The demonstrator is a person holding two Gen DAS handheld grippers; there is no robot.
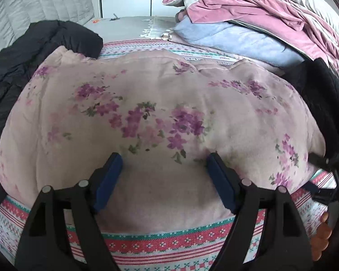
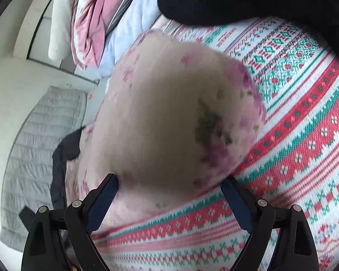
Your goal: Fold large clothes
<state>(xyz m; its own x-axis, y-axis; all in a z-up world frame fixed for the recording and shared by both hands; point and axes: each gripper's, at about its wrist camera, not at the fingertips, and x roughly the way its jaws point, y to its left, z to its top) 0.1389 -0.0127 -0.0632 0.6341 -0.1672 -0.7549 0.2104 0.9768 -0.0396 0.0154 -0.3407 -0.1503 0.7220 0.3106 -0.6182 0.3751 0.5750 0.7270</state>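
Note:
A thick pink fleece garment with purple flowers (image 1: 160,113) lies folded on a patterned red, green and white bed cover (image 1: 169,241). My left gripper (image 1: 165,160) is open, its blue-padded fingers spread over the garment's near edge, holding nothing. The right gripper shows at the right edge of the left wrist view (image 1: 327,160), beside the garment's right end. In the right wrist view the garment (image 2: 165,124) fills the middle, blurred and close. My right gripper (image 2: 169,183) is open with its fingers either side of the garment's near end.
A black jacket (image 1: 34,52) lies at the left, another black garment (image 1: 323,90) at the right. A pile of pink, blue and grey bedding (image 1: 248,18) sits behind. A grey quilted headboard (image 2: 34,158) and white wall lie beyond the bed.

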